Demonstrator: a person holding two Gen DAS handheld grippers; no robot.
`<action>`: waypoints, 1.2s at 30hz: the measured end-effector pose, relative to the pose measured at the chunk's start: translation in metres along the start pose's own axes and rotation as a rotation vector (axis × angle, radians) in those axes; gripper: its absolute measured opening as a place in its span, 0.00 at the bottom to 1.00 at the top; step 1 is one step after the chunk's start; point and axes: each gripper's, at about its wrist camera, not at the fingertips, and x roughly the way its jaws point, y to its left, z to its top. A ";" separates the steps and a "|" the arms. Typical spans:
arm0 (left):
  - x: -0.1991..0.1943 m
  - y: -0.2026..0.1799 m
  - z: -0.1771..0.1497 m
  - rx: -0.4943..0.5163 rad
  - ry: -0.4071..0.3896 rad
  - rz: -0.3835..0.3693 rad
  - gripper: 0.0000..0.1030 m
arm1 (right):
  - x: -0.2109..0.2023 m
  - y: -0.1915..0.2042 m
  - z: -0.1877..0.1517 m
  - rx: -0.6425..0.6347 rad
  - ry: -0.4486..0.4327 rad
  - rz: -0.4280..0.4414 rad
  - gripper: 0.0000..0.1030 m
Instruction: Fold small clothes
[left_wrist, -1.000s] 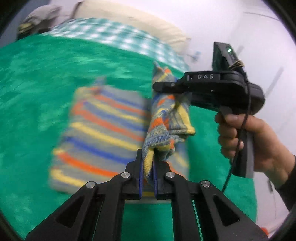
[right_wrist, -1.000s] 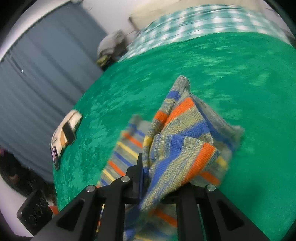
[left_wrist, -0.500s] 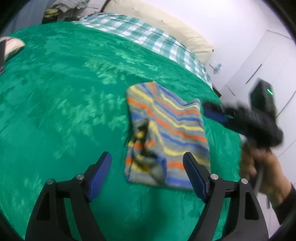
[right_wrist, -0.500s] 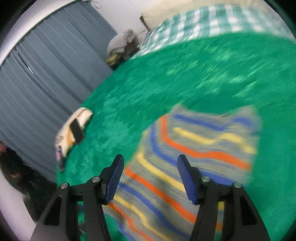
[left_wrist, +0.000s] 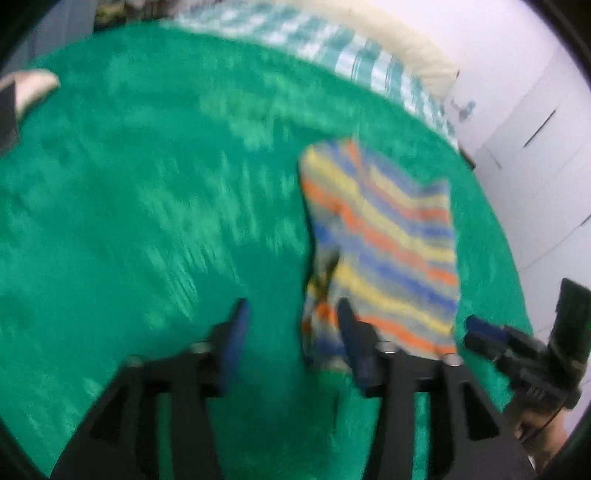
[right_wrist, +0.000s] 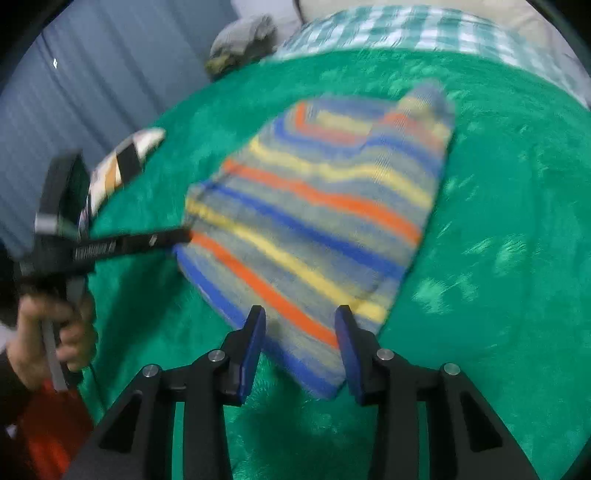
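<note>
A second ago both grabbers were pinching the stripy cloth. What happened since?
Both let go. The striped cloth dropped and now lies folded flat on the green blanket. The left gripper and right gripper pulled back, fingers apart and closing again, gripping nothing. The blanket stayed put.

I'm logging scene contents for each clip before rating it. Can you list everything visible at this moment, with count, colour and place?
striped knitted garment: one, grey with orange, blue and yellow stripes, lying folded on the blanket.
green plush blanket: one, green, covering the bed.
checked sheet: one, teal and white, at the bed's far end.
cream pillow: one, beyond the sheet.
patterned flat object: one, white, black and brown, near the blanket's edge; blurred.
grey clothes pile: one, far corner.
grey curtain: one, beside the bed.
left gripper: black, blue pads, jaws closing, nothing gripped.
right gripper: same, jaws closing over the garment's near edge.
</note>
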 end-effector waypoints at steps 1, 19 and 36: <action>-0.004 -0.002 0.008 0.010 -0.029 -0.002 0.61 | -0.010 -0.003 0.012 -0.009 -0.036 -0.010 0.38; 0.062 -0.008 0.052 0.114 0.046 -0.072 0.73 | 0.039 -0.069 0.079 0.210 -0.097 -0.013 0.46; 0.124 -0.038 0.064 0.104 0.182 -0.192 0.18 | 0.083 -0.066 0.047 0.395 -0.066 0.214 0.29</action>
